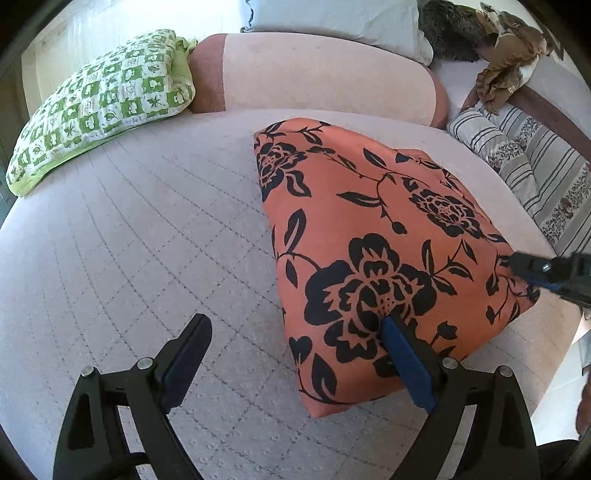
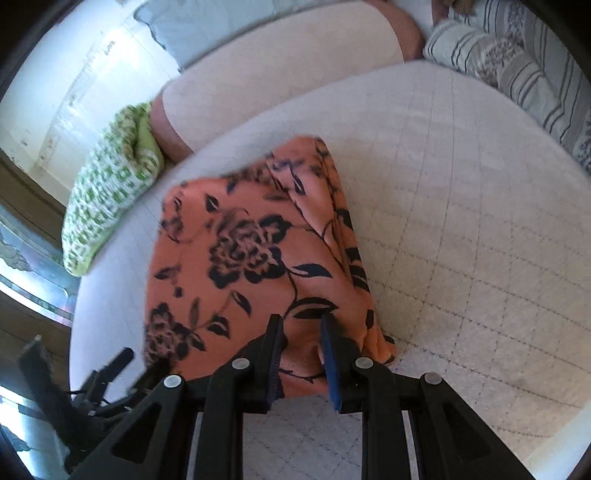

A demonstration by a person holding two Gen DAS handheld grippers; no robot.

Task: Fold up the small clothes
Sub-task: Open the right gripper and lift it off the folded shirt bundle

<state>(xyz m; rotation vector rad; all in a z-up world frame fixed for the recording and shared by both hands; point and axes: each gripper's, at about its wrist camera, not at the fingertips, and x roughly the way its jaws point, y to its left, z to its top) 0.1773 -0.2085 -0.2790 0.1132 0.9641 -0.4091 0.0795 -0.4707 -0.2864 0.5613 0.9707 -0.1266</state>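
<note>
An orange cloth with black flowers [image 1: 369, 236] lies on the pale quilted bed [image 1: 147, 240], its near part raised. My left gripper [image 1: 295, 332] is open and empty; its right finger [image 1: 406, 362] is over the cloth's near edge, its left finger over bare quilt. My right gripper [image 2: 301, 332] is shut on the cloth's near edge [image 2: 299, 354] and holds it up; the rest of the cloth [image 2: 251, 236] drapes away from it. The right gripper also shows in the left wrist view [image 1: 517, 264], at the cloth's right corner.
A green checked pillow [image 1: 99, 99] lies at the far left. A pink bolster [image 1: 314, 74] and a pale blue pillow [image 1: 332, 18] lie at the head. Striped bedding [image 1: 535, 166] and a brown garment [image 1: 506, 55] lie at the right.
</note>
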